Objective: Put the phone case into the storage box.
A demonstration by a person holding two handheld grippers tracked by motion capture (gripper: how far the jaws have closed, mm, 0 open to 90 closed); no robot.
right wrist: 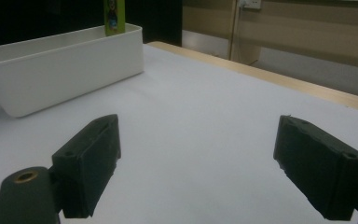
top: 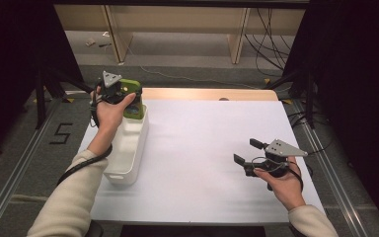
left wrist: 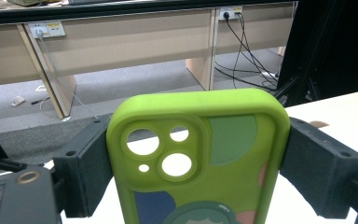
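Observation:
A lime-green phone case [top: 133, 101] with camera cut-outs and a cartoon print [left wrist: 200, 158] stands upright between the jaws of my left gripper [top: 128, 98]. Both pads [left wrist: 86, 170] press on its long edges. The case hangs over the far end of a long white bin [top: 128, 148], and in the right gripper view it [right wrist: 113, 16] shows above the bin's far wall [right wrist: 65, 70]. My right gripper [top: 246, 151] hovers low over the right side of the white table. Its jaws stand wide apart [right wrist: 205, 163] with nothing between them.
The white tabletop [top: 202, 148] stretches between the bin and the right gripper, with a wooden strip [top: 207, 94] along its far edge. Beyond lie grey floor, desk legs [top: 239, 39] and loose cables [top: 271, 39]. Dark stands flank the table on both sides.

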